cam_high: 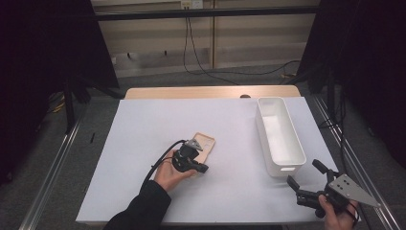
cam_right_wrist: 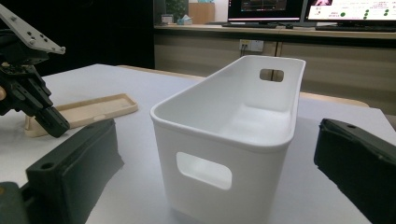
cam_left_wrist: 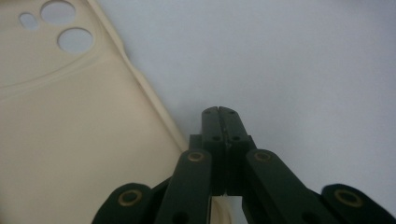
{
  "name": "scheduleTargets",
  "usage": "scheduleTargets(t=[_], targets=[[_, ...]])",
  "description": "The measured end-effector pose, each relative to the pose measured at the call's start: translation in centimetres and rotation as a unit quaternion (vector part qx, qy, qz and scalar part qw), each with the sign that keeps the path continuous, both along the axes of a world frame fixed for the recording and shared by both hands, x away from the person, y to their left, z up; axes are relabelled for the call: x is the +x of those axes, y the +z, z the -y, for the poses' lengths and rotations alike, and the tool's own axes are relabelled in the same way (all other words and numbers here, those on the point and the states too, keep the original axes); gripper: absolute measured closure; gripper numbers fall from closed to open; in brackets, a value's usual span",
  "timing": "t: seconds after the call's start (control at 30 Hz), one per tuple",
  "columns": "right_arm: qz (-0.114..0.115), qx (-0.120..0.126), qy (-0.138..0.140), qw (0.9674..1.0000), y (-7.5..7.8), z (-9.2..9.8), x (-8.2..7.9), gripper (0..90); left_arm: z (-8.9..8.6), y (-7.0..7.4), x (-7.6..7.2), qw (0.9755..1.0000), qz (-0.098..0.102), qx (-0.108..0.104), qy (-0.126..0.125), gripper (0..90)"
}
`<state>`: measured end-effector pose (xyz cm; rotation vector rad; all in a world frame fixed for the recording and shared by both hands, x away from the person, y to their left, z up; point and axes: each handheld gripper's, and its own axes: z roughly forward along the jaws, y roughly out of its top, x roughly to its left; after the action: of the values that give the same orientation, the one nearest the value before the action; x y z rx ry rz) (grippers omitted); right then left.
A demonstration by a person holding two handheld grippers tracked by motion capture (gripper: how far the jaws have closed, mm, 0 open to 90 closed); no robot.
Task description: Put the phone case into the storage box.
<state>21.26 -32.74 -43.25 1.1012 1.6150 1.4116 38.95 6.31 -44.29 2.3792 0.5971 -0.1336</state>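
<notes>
Left tool (cam_left_wrist: 218,112) clenched, empty, tips at phone case's (cam_high: 203,146) 5 o'clock edge | case flat mid-bench (cam_high: 143,124) | I'd part jaws, straddle rim—then pinch | right tool (cam_high: 306,182) released by bin (cam_high: 280,134).

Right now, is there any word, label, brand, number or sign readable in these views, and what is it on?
None can be read.
Two monitors at the back of the right gripper view show coloured lines and rows of text, too small and blurred to read.
The beige phone case, the white bin and both grippers carry no visible print.
</notes>
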Motion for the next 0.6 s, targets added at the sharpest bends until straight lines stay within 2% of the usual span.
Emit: scheduleTargets(t=[0.6], targets=[[0.000,-0.001,0.001,1.0000,0.01,-0.01,-0.04,0.0,-0.60,-0.08,-0.01,1.0000,-0.005,-0.007,0.003,90.0]])
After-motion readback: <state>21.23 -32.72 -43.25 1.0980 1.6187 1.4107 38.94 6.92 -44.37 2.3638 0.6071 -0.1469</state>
